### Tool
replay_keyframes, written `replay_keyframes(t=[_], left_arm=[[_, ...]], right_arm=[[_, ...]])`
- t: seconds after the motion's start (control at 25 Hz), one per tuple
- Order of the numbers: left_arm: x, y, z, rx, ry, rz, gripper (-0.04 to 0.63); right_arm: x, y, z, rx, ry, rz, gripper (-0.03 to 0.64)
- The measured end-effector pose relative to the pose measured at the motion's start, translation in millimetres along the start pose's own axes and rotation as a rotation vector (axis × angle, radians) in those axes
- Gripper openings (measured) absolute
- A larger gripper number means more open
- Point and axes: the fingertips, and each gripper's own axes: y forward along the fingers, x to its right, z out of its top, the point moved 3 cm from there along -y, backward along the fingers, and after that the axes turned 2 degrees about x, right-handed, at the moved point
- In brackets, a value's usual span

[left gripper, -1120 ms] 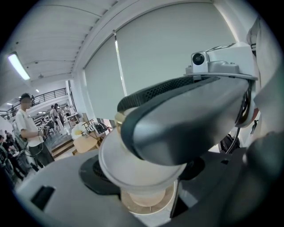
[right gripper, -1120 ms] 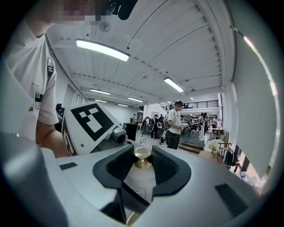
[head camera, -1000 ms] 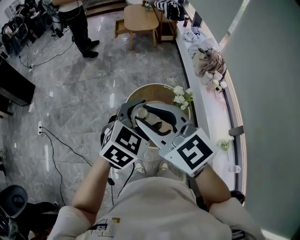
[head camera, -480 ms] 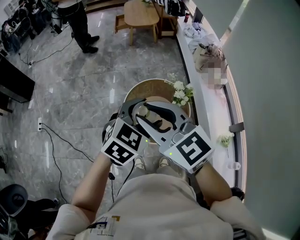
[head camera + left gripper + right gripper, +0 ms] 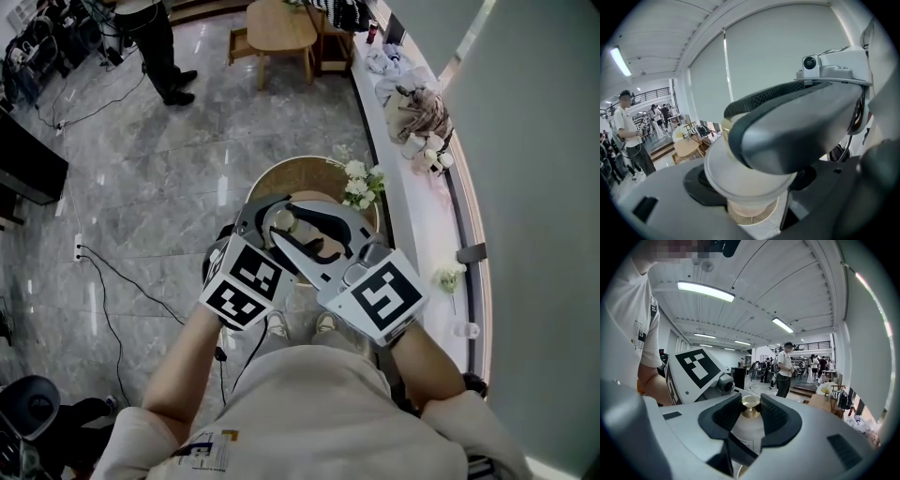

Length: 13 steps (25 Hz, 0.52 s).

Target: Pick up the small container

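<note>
Barely anything has shifted in the past second: both grippers hold the same crossed pose before the person's chest, and only the head view's framing has crept, the room sliding slightly up the picture.

Nearest the camera, the right gripper (image 5: 750,411) has its jaws part-way open and clamped on the small container (image 5: 749,432), a white pot topped with a gold cap (image 5: 750,401). The left gripper (image 5: 752,208) stands wider. Its pads seem to bear on the pot's broader body from either side, though the right gripper's jaw crosses in front and hides much of that contact.

The small container is off the table, caught where the two tools cross. Its long axis runs along the right gripper's jaws, cap pointing away from that gripper's camera, and so lies across the left gripper's jaws. The pick-up looks largely made. Any further lift would probably turn on the two tools rising together, since one grips near the cap end and the other seems to hold the wide end.

Below them sits a round wooden table (image 5: 281,172) with white flowers (image 5: 361,187) at its far right edge. Beyond lie the marble floor (image 5: 169,187), a white ledge (image 5: 412,220) along the right, a second wooden table (image 5: 279,33) and a standing person (image 5: 155,37).
</note>
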Motion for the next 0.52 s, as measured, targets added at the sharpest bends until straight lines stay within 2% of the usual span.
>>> replay_keyframes(t=[0.52], left_arm=[[1.6, -3.0, -1.1, -0.01, 0.009, 0.015, 0.348]], right_arm=[[-3.5, -1.6, 0.4, 0.017, 0.001, 0.008, 0.127]])
